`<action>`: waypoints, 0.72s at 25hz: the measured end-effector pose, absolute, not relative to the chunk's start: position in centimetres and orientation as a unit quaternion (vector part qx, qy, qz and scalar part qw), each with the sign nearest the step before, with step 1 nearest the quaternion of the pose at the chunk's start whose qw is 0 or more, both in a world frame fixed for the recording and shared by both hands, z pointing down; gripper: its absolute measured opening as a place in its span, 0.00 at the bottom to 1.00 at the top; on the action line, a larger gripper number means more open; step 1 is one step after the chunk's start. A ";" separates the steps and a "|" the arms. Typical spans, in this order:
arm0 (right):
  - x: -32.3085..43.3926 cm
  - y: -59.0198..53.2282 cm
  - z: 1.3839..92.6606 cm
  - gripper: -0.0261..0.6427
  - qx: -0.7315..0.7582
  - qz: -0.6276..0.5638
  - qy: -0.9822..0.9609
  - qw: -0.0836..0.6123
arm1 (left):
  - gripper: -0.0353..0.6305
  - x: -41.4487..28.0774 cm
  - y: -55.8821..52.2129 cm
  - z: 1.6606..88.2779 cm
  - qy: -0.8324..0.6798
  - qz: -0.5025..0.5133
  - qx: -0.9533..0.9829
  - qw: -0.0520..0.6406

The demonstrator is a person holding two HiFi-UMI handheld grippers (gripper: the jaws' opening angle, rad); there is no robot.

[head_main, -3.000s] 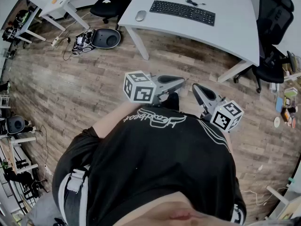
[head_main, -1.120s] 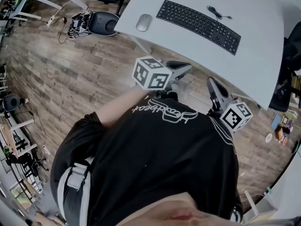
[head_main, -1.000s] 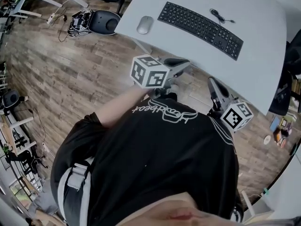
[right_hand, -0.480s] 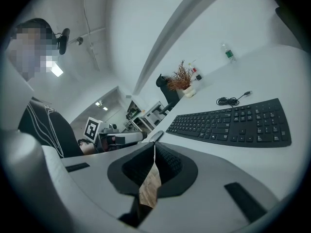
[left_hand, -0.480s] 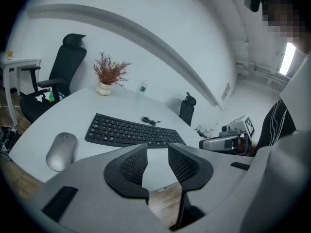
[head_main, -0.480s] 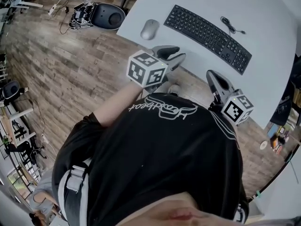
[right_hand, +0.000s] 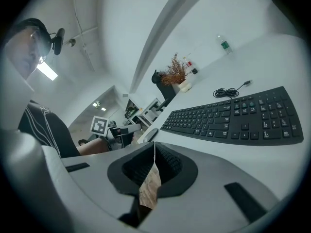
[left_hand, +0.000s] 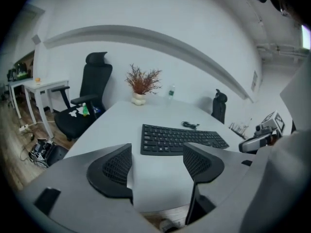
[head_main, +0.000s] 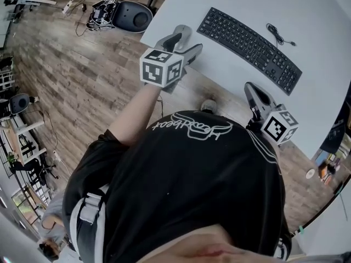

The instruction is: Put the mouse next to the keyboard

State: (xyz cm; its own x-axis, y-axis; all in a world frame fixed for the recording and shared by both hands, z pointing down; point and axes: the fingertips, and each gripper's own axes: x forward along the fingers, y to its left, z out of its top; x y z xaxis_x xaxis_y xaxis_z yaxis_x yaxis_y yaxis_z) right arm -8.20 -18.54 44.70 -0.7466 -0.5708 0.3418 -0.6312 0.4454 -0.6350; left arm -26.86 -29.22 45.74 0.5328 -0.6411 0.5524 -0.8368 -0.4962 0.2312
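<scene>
The grey mouse [head_main: 185, 30] lies near the left corner of the white table [head_main: 230, 86], left of the black keyboard [head_main: 249, 49]. My left gripper [head_main: 186, 41] hovers right over the mouse, which is mostly hidden by its fingers. The jaws are opening. In the left gripper view the left gripper [left_hand: 158, 164] has only bare table between its pads, with the keyboard [left_hand: 180, 139] beyond. My right gripper [head_main: 251, 89] hangs at the table's near edge, shut and empty. The right gripper view shows its jaws [right_hand: 154, 152] pressed together, the keyboard [right_hand: 238, 120] and the mouse [right_hand: 150, 134].
A black office chair [left_hand: 90, 96] stands left of the table. A dried plant in a vase [left_hand: 142, 84] and a bottle [left_hand: 171, 92] sit at the far edge. A coiled cable [head_main: 279, 34] lies behind the keyboard. A dark round device [head_main: 129, 15] lies on the wood floor.
The person has stepped up to the table. The left gripper has reached forward over the table corner to the mouse and its jaws have parted. The right gripper stays shut near the table edge.
</scene>
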 end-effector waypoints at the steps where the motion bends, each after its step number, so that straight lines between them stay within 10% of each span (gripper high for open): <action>1: -8.2 -18.5 44.9 0.06 0.355 0.393 -0.848 0.040 | 0.55 -27.6 -29.7 46.0 -0.450 0.209 0.836 0.235; 18: -7.9 -18.6 46.4 0.05 0.362 0.406 -0.838 0.051 | 0.59 -31.9 -33.7 53.3 -0.476 0.318 0.785 0.238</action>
State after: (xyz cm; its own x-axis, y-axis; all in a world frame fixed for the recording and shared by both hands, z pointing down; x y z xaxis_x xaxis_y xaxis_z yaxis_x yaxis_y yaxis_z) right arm -7.87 -18.59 46.35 -0.7334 -0.5646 0.3787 -0.6471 0.4090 -0.6434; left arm -31.93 -33.68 53.30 0.3450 -0.5963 0.7248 -0.8983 -0.4336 0.0709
